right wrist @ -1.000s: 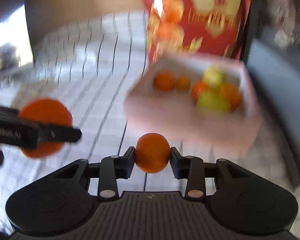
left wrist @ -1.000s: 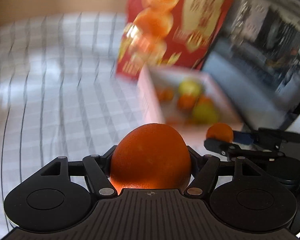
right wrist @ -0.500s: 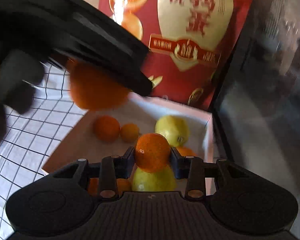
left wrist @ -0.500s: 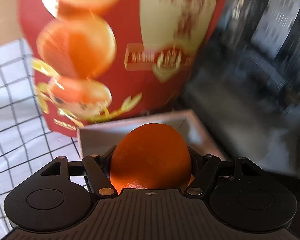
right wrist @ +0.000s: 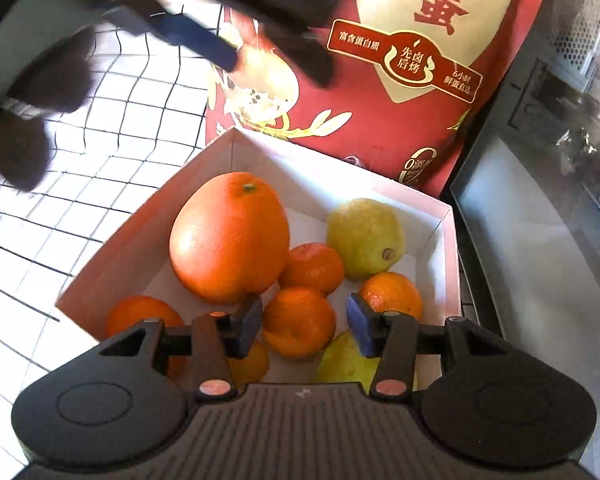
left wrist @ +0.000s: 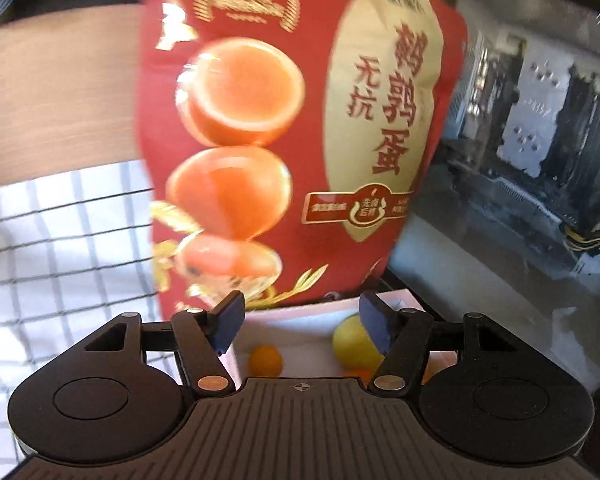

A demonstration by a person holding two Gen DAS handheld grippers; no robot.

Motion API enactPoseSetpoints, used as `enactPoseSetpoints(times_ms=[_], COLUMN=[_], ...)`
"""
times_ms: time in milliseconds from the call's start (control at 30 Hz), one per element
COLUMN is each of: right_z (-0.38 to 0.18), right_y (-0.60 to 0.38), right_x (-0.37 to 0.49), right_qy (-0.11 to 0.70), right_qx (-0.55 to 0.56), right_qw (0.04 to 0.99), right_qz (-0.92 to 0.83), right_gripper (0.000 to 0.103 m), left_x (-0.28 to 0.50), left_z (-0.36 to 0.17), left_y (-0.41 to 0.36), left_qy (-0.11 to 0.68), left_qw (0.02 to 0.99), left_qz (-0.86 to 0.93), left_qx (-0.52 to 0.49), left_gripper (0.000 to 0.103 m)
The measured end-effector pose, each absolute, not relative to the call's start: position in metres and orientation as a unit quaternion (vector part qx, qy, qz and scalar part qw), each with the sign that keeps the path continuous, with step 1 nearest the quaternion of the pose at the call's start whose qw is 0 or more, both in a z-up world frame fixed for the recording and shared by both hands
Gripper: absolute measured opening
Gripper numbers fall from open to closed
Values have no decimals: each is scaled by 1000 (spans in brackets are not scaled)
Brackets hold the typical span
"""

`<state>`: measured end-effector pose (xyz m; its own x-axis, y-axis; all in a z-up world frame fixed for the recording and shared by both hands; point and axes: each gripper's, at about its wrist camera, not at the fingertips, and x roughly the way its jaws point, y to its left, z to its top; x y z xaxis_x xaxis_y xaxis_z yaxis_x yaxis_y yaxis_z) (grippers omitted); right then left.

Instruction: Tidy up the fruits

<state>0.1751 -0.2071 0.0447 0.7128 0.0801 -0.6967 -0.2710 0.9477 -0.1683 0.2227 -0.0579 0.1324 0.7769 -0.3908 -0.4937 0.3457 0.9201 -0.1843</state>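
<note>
Both grippers, left (left wrist: pixel 300 322) and right (right wrist: pixel 304 326), hang with jaws spread and hold nothing. Past the right jaws the box (right wrist: pixel 446 236) holds one big orange (right wrist: pixel 230 240), five small oranges and two yellow-green pears.

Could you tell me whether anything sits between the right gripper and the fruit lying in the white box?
Nothing visible does. The right gripper hangs open directly above the white box, with a small orange showing between its fingers and the large orange further in.
</note>
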Motion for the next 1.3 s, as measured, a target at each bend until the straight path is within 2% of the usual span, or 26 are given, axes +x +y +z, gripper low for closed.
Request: enactPoseSetpoints(times_ms=[133,200,267,433,500,633,800,1067,1167,1267,1300], right_z=[58,68,79,95,94,79,48,8,4,2,1], right_y=[-216,-225,-231,-239,-239,-238,-235,-230,-231,-235,-236], right_x=[167,160,155,137,119,75,46,48,54,59,62], right_qy=[355,332,308,303,295,276,299,353,355,357,356], right_qx=[-76,-43,-19,13,9,-16,-39,-52,-48,-35,-37], right_qw=[929,940,950,953,955,960,950,930,929,930,931], right_qz=[76,62,43,20,27,51,80,91,90,82,72], right_gripper=[54,63,68,68,71,82,82,82,88,103,103], left_x=[195,182,164,107,81,42,19,27,35,37,37], left_z=[132,129,126,111,99,63,24,8,7,6,6], left_y=[-32,-23,-14,-2,-6,-17,-35,-46,-51,-57,-57], left_qy=[245,241,245,255,254,277,293,293,296,299,299], left_qw=[947,948,948,951,956,956,954,955,955,954,954], left_qz=[-194,-193,-185,-156,-132,-81,-47,-1,-3,6,6], left_qx=[-68,-79,-82,-75,-61,-56,-55,-38,-24,-6,-6], left_gripper=[69,69,69,69,69,69,69,69,71,72,72])
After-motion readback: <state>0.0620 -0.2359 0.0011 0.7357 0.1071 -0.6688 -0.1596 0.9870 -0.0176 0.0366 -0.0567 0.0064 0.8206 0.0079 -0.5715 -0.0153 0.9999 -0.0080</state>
